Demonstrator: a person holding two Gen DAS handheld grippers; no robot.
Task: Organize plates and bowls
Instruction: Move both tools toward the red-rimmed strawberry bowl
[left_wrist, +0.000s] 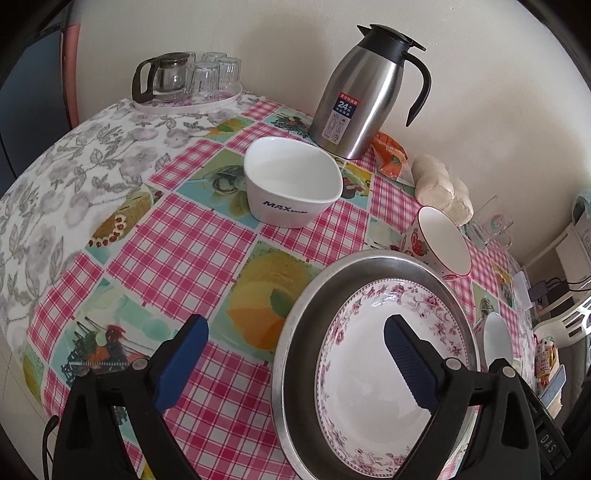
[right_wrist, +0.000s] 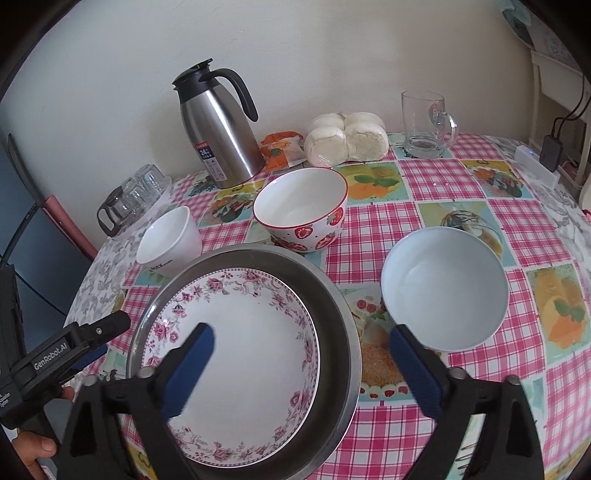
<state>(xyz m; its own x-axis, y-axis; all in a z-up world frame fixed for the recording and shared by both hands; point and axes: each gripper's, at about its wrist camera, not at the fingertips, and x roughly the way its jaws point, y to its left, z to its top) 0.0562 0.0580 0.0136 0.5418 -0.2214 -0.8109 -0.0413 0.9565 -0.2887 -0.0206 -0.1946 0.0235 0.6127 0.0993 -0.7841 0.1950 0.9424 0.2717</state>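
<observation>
A floral plate (left_wrist: 369, 373) (right_wrist: 251, 332) lies inside a wide steel dish (left_wrist: 306, 317) (right_wrist: 336, 306) near the table's front. My left gripper (left_wrist: 295, 325) is open above the dish's left rim, one finger over the cloth and one over the plate, gripping nothing. My right gripper (right_wrist: 303, 332) is open across the dish's right rim, also with nothing in it. A square white bowl marked MAX (left_wrist: 291, 184) (right_wrist: 170, 236), a strawberry bowl (left_wrist: 443, 240) (right_wrist: 301, 206) and a pale round bowl (right_wrist: 443, 288) (left_wrist: 496, 339) stand apart on the checked cloth.
A steel thermos jug (left_wrist: 362, 92) (right_wrist: 218, 125), a snack packet (right_wrist: 280, 147), wrapped buns (right_wrist: 347, 140) and a glass mug (right_wrist: 428, 125) line the wall. A tray of upturned glasses and a glass pot (left_wrist: 184, 77) sits at the far left. A person's hand (right_wrist: 33, 450) shows bottom left.
</observation>
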